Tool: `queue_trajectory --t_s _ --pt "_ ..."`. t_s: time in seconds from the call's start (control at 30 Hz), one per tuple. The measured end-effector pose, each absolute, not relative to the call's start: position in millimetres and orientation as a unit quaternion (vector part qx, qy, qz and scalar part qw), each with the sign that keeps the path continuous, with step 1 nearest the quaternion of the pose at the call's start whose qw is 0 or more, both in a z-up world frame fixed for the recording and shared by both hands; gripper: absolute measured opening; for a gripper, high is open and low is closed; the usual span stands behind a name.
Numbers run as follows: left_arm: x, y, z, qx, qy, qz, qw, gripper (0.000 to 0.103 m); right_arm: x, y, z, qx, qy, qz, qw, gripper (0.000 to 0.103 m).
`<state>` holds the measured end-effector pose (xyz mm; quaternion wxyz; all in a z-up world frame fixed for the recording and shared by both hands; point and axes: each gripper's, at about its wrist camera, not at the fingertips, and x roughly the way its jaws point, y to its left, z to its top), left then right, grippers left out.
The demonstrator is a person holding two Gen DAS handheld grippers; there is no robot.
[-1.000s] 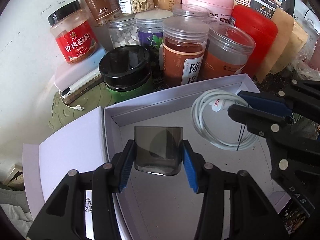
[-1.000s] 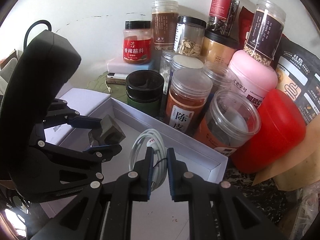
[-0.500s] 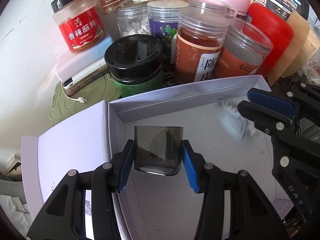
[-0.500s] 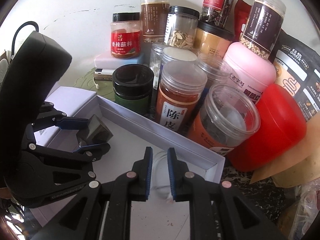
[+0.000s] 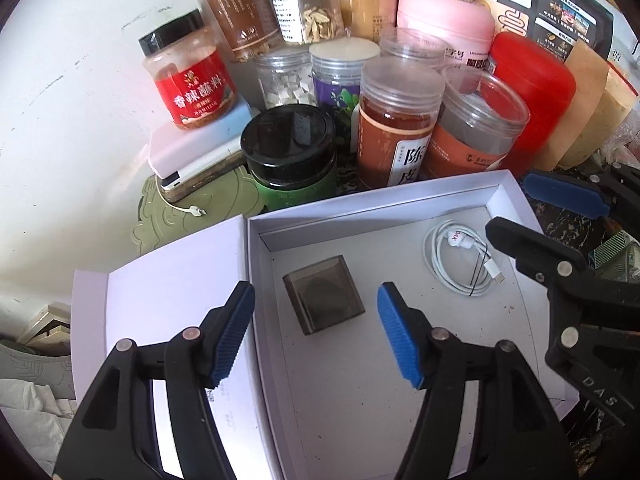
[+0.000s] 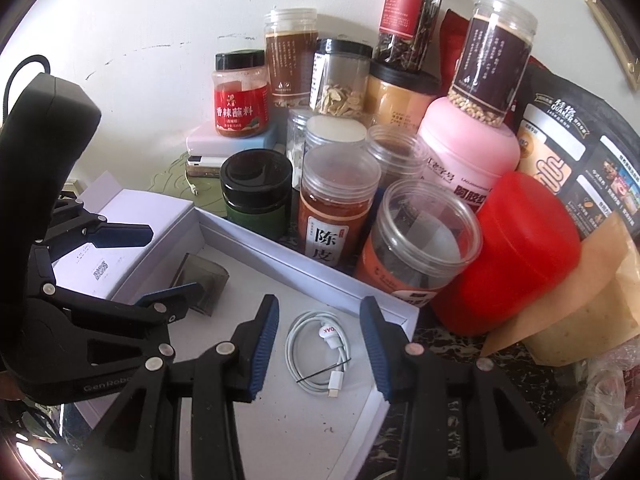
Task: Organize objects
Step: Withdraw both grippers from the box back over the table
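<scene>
The little dark see-through box (image 5: 324, 295) lies flat on the floor of the white box (image 5: 400, 200), near its 9 o'clock side. The rolled-up white cable (image 6: 320, 350) lies in the same white box, over toward 3 o'clock. Both seem to be put there so they have one tidy home, which looks like the point of the job.

The left gripper (image 5: 316, 334) hangs just above the dark box. Its jaws have just been opening, and now they stand wide with nothing pinched; the dark box sits free, a bit past the blue pads (image 5: 234, 334). The right gripper (image 6: 318, 354) hangs above the cable. Its jaws have just been opening too, and the cable lies between them on the floor, not squeezed.

The box's lid (image 5: 168, 280) lies open at 9 o'clock, so things can go in. At 12 o'clock, just past the box wall, stand many jars, like the black-lid jar (image 5: 290, 156) and the brown jar (image 5: 396, 128). I think both things are set down and let go.
</scene>
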<state>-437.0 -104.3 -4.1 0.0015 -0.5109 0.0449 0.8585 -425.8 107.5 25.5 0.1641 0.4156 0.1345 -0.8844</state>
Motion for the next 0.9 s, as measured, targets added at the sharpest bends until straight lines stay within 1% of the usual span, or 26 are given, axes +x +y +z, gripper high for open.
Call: queue_trajectory --t_s 0.43,0.9 --pt "-405 -96 48 -0.481 0.040 0.876 -0.001 0.062 -395 120 65 0.393 0.131 -0.896 0.160 0.042" --pt "-334 -77 110 -0.450 0.042 0.892 -0.005 0.062 -327 133 112 0.357 0.131 -0.910 0.162 0.042"
